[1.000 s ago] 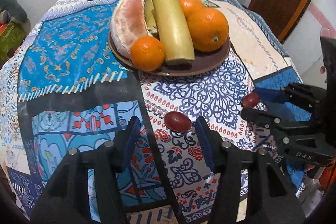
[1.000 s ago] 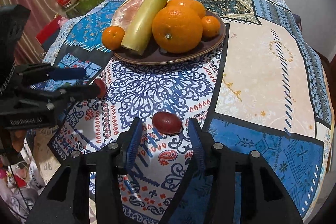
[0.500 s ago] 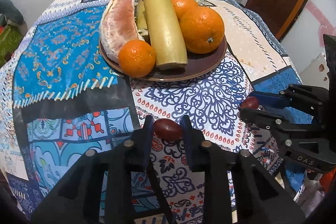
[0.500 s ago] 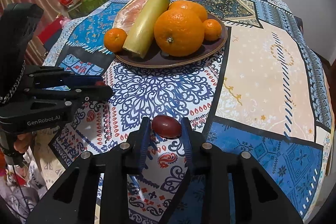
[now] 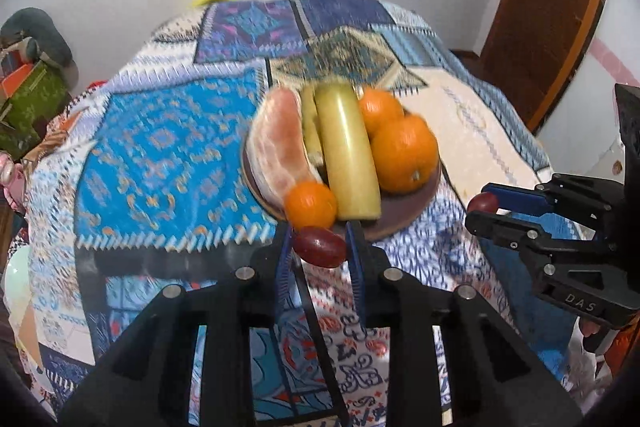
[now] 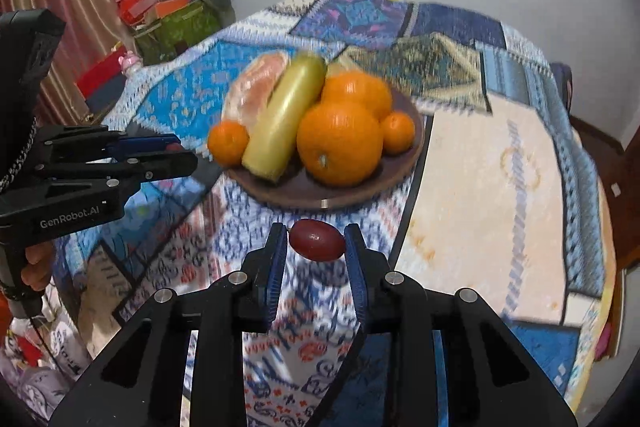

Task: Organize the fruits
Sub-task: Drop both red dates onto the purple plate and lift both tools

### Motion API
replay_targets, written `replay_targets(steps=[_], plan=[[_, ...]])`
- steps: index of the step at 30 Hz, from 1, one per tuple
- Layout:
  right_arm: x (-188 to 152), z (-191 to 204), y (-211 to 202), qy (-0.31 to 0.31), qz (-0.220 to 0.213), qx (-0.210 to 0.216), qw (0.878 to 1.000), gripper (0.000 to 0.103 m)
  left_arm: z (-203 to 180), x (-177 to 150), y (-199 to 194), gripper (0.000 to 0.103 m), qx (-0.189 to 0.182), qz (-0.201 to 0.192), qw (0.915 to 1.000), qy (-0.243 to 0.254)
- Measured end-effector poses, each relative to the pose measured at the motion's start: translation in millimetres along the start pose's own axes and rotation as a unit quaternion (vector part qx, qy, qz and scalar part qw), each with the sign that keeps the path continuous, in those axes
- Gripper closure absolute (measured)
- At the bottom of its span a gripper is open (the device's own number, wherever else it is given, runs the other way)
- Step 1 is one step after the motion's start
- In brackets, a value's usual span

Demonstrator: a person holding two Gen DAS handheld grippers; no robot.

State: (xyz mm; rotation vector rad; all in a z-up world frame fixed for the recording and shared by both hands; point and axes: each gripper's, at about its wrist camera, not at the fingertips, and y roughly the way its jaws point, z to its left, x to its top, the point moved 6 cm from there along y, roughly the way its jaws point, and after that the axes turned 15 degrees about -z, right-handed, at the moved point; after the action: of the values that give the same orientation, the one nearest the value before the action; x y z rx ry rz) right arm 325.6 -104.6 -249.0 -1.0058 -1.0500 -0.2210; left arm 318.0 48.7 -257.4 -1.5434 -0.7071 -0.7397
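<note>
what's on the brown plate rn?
On the brown plate: a peeled pomelo piece, a long yellow-green fruit, two big oranges and two small ones. The plate's middle is covered by fruit.

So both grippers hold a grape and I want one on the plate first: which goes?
Left, probably. Its dark red oval grape sits in shut jaws right beside the round brown plate's near rim; the right gripper's grape looks farther from it.
</note>
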Motion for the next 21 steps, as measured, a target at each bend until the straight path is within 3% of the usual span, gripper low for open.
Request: replay_targets(steps=[11, 21], plan=[[49.9, -2.6, 10.1, -0.010, -0.048, -0.003, 0.999, 0.076, 11.0, 29.3, 15.2, 0.076, 0.008, -0.029, 0.9995, -0.005], [68.3, -12.0, 39.1, -0.008, -0.058, -0.004, 0.998, 0.076, 17.0, 34.7, 42.3, 0.076, 0.005, -0.028, 0.9995, -0.009]])
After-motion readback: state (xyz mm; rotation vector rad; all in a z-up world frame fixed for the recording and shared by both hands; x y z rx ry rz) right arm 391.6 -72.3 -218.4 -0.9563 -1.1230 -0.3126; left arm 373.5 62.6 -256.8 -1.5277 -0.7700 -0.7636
